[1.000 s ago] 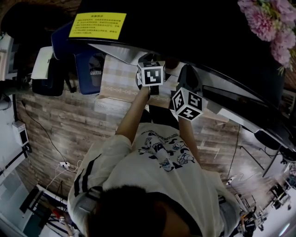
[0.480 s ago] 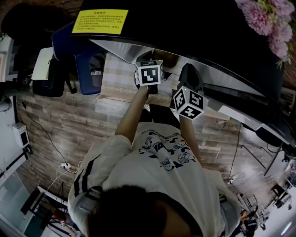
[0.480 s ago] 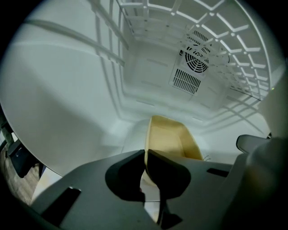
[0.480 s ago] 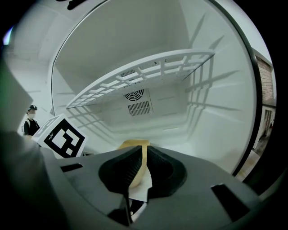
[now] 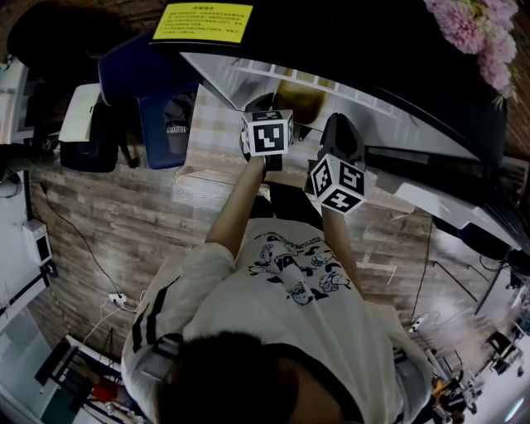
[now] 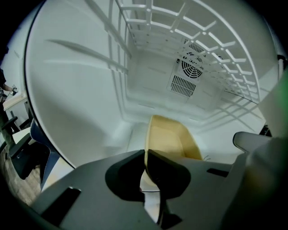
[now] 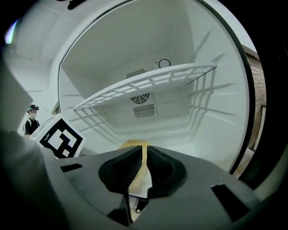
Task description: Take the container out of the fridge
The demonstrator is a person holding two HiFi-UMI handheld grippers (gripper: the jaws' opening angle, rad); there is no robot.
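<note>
Container (image 6: 168,138): beige, thin-walled, open-topped, sitting on the white floor of the fridge (image 6: 67,90) near its front opening.
Left gripper (image 6: 146,153): jaws clamped on the container's near wall, the rim edge pinched between them.
Right gripper (image 7: 142,152): jaws likewise closed on a thin beige wall of the same container. The left gripper's marker cube (image 7: 61,135) shows just beside it.

Above: a white wire shelf (image 7: 144,85) spans the compartment over the container, apart from its rim.
Behind: a round fan vent (image 6: 192,66) with a slotted grille on the back wall; bare white floor shows between the container and that wall.
Left side wall smooth, apart from the container.

Head view: yellow label (image 5: 203,22) on the dark fridge top, pink flowers (image 5: 484,45) at the right, a blue bin (image 5: 164,120) on the wood floor (image 5: 124,232) to the left of the opening.
</note>
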